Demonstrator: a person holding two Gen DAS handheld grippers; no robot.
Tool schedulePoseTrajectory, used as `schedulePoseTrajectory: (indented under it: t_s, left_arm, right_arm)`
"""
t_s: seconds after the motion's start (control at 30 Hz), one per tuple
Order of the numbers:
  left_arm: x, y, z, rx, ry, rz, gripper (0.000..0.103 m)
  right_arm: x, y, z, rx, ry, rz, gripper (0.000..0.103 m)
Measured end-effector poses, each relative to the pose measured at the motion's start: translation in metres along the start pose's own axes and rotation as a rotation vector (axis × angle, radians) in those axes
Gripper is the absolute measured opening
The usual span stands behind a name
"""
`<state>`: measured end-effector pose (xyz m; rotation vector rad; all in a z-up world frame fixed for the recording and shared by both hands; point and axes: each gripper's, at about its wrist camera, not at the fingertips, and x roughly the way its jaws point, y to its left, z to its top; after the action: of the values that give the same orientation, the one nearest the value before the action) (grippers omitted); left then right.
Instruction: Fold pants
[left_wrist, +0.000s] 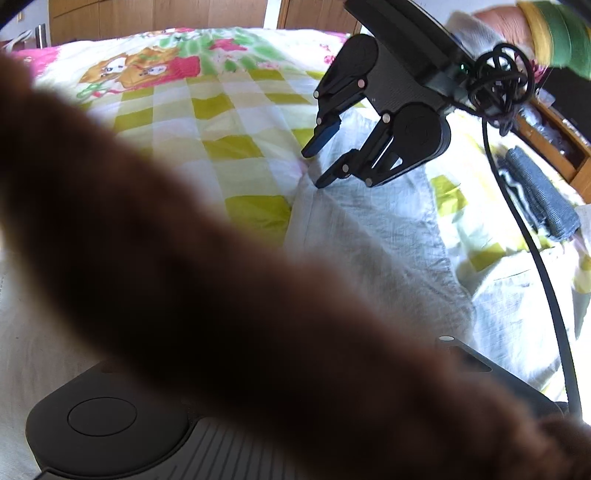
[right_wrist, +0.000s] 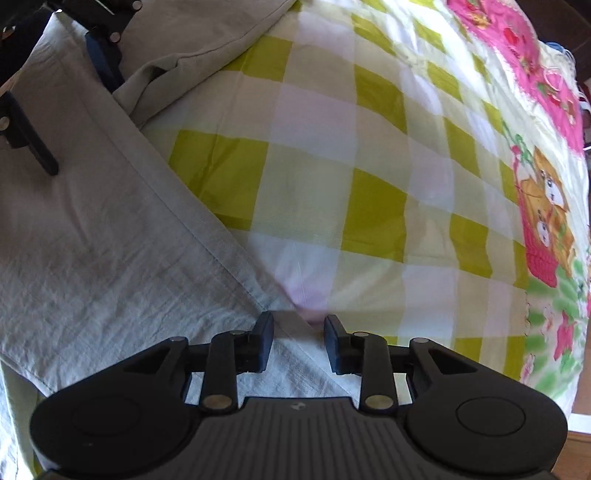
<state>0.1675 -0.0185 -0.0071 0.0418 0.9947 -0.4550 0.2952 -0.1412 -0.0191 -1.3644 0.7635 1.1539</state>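
Checked bedsheet (right_wrist: 314, 177), pale pants (right_wrist: 92, 240) spread, right tongs (right_wrist: 299, 332) parted astride hem, left tongs (right_wrist: 55, 110) parted.

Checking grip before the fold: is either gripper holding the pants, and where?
The right gripper is open astride the pants' seamed edge, holding nothing. The left gripper's hold cannot be told.

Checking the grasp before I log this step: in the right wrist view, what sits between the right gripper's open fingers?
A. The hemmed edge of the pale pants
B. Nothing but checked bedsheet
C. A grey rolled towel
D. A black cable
A: the right gripper is open, its fingers either side of the pale pants edge on the bedsheet.
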Motion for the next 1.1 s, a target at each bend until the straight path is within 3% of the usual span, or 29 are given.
schedulePoseTrajectory:
  t_s: [0.07, 0.17, 0.27, 0.33, 0.47, 0.6, 0.67, 0.73, 0.8, 0.9, 1.1]
  left_arm:
    - [0.005, 0.000, -0.001, 0.009, 0.013, -0.002, 0.055]
    - [0.006, 0.000, -0.005, 0.047, 0.002, -0.007, 0.049]
    - [0.003, -0.003, -0.012, 0.088, -0.036, 0.019, 0.033]
    - [-0.001, -0.005, -0.017, 0.087, -0.066, 0.016, 0.023]
    - [-0.019, -0.018, -0.025, 0.122, -0.159, 0.056, 0.017]
    - [-0.053, -0.047, -0.036, 0.188, -0.264, 0.084, 0.017]
    - [-0.069, -0.065, -0.042, 0.216, -0.284, 0.067, 0.017]
    - [-0.075, -0.086, -0.054, 0.306, -0.315, 0.079, 0.017]
    - [-0.069, -0.106, -0.066, 0.373, -0.287, 0.063, 0.017]
    - [-0.055, -0.126, -0.086, 0.444, -0.217, 0.046, 0.017]
    - [-0.038, -0.137, -0.105, 0.494, -0.144, 0.080, 0.018]
  right_arm:
    - [0.004, -0.005, 0.000, 0.021, 0.008, 0.022, 0.042]
    - [0.005, -0.005, 0.000, 0.097, 0.022, 0.037, 0.019]
    - [-0.004, 0.014, 0.000, 0.112, 0.039, -0.075, 0.018]
    - [-0.024, 0.021, -0.004, 0.187, 0.034, -0.162, 0.018]
    - [-0.099, 0.048, -0.016, 0.364, 0.019, -0.370, 0.018]
    - [-0.199, 0.122, -0.035, 0.629, -0.070, -0.542, 0.018]
    - [-0.226, 0.172, -0.041, 0.735, -0.077, -0.582, 0.018]
    - [-0.235, 0.224, -0.050, 0.829, -0.080, -0.632, 0.018]
    - [-0.218, 0.260, -0.064, 1.010, -0.099, -0.581, 0.018]
    - [-0.179, 0.311, -0.070, 1.085, -0.046, -0.539, 0.018]
    - [-0.177, 0.343, -0.087, 1.292, -0.103, -0.555, 0.020]
